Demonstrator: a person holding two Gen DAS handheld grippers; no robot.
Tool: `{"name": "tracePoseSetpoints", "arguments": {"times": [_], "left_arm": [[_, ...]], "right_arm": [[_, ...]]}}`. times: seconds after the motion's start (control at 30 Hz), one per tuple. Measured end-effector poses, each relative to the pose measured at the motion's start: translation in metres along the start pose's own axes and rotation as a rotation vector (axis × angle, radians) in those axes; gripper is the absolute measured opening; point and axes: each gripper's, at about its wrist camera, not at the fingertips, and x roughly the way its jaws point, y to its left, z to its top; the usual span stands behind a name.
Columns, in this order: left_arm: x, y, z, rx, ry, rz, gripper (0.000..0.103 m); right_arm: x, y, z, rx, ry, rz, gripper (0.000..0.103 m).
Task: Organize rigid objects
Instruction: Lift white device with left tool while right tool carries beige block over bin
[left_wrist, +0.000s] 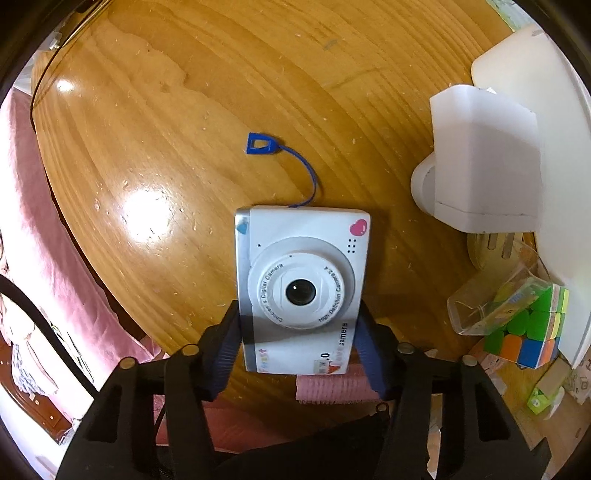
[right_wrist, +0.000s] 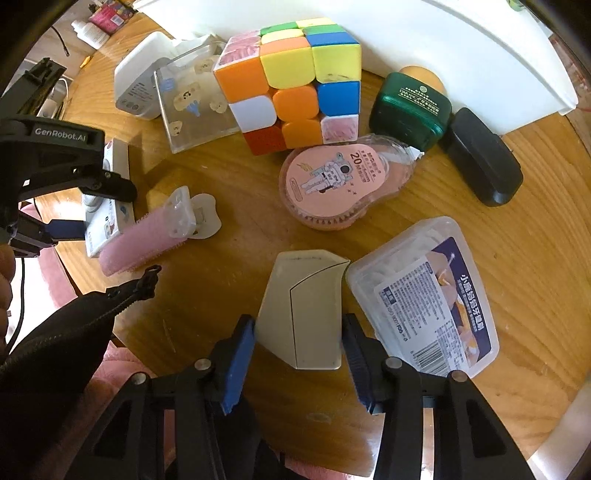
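**Both hand-held grippers hold a thing on the wooden tabletop**

The left hand-held gripper (left_wrist: 299, 347) points down at the tabletop (left_wrist: 184, 129). Its two blue pads press on the two long sides of a white toy camera (left_wrist: 301, 288), so it is grasping this camera, which lies flat with the lens up. Ahead of the pads, a blue strap (left_wrist: 295, 162) runs from the far edge of the camera over the wood. To the right of this gripper and further ahead stands a white box (left_wrist: 484, 162), and nearer on the right lies a puzzle cube (left_wrist: 532, 332) beside a clear plastic case (left_wrist: 491, 295). Just under the near edge of the camera a pink hair roller (left_wrist: 332, 387) shows.

The right hand-held gripper (right_wrist: 299, 347) also points down. Between its blue pads sits a small cream case (right_wrist: 306, 310), and both pads touch its sides, so the grip is clenched on it. To the left of this gripper lies the pink hair roller (right_wrist: 144, 240) with a clear clip, and beyond it the left gripper with the camera is seen. Ahead stands the puzzle cube (right_wrist: 291, 85), and in front of the cube a round pink box (right_wrist: 332, 188). Further right are a green case (right_wrist: 410, 107) and a black case (right_wrist: 484, 158). Just beside the right pad lies a clear box of floss picks (right_wrist: 424, 295), touching the cream case.
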Motion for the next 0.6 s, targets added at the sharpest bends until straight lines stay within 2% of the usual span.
{"name": "tracePoseSetpoints", "arguments": {"times": [0.3, 0.6], "left_arm": [[0.002, 0.004, 0.003, 0.063, 0.022, -0.019, 0.061], [-0.005, 0.002, 0.012, 0.171, 0.077, -0.045, 0.060]], "right_arm": [[-0.001, 0.005, -0.008, 0.059, -0.001, 0.016, 0.048], [-0.002, 0.011, -0.019, 0.234, -0.027, 0.039, 0.048]]}}
